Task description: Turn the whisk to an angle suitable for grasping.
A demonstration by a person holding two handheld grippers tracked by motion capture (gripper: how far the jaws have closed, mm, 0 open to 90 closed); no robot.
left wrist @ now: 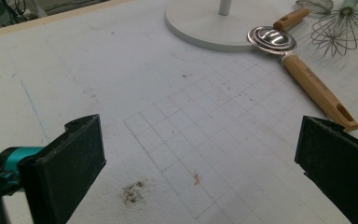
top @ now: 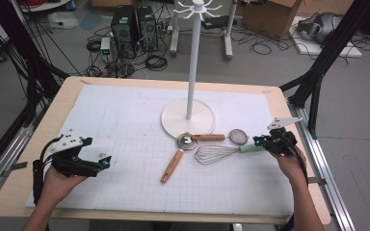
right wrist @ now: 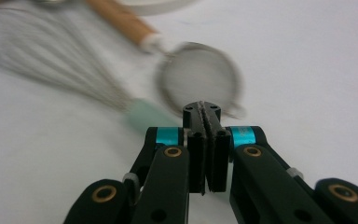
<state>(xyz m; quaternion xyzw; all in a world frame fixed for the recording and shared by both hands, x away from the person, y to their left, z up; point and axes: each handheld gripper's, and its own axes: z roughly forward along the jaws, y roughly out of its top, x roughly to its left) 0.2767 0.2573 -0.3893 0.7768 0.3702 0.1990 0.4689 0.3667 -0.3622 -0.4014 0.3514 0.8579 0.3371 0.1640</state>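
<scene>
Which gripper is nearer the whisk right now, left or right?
Right. The right gripper sits shut at the whisk handle's end; whether it touches is unclear. The left gripper rests open, far across the mat.

High view above the table's [top: 48,144] near edge, facing forward; both gripper views low, close, sharing the whisk [left wrist: 338,25].

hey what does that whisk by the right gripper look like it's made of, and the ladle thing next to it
The whisk looks like thin bare metal wire, shiny grey loops, with a pale green handle that seems plastic or silicone, matte and smooth. The ladle has a polished metal bowl, probably steel, mirror-bright with reflections, and a light brown wooden-looking handle with a hanging slot at its end.
</scene>
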